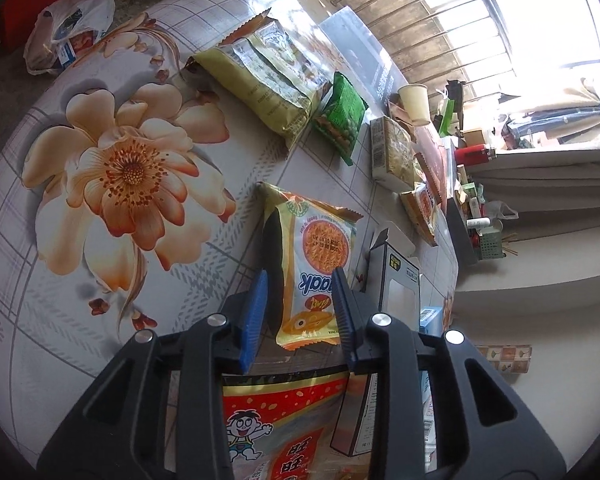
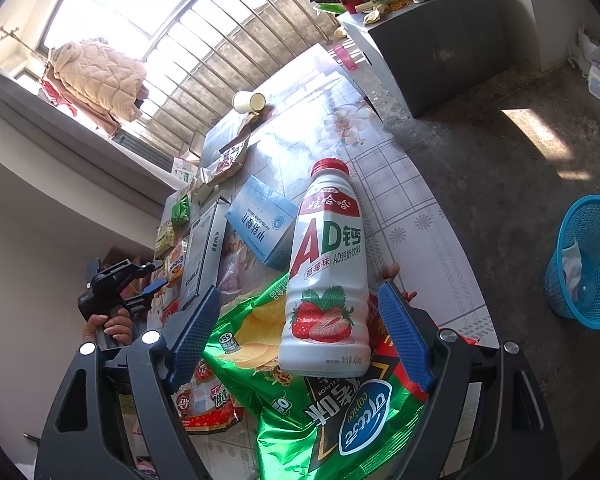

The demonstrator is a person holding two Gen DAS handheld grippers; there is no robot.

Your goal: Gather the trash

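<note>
Here, the round blue plastic mesh basket (image 2: 588,260) stands on the concrete floor beside the worktop (image 2: 416,216) and holds crumpled white paper (image 2: 572,264); only the right wrist view shows it. A white plastic bag (image 1: 68,24) stuffed with small boxes sits on the floor in the left wrist view alone. A cream paper cup (image 1: 414,102) stands at the far end of the flower-print worktop; what is inside cannot be told.

The left tongs (image 1: 300,312) have their blue pads apart, with the yellow and orange snack packet (image 1: 314,264) between them and a gap on either side; whether it rests on the worktop cannot be told. Part of its label reads "ack". Below the tongs lies a red and gold packet with a cartoon boy (image 1: 284,420).

The right tongs (image 2: 300,332) stand wide apart around a white plastic bottle with a red cap (image 2: 328,264), touching neither side. Its label reads "AD" above printed strawberries, and it lies on a shiny green crisp bag (image 2: 320,408) marked "copico". Behind it sits a pale blue carton (image 2: 260,224). The right view also shows a hand (image 2: 108,328) gripping the left tongs' handle.
</note>
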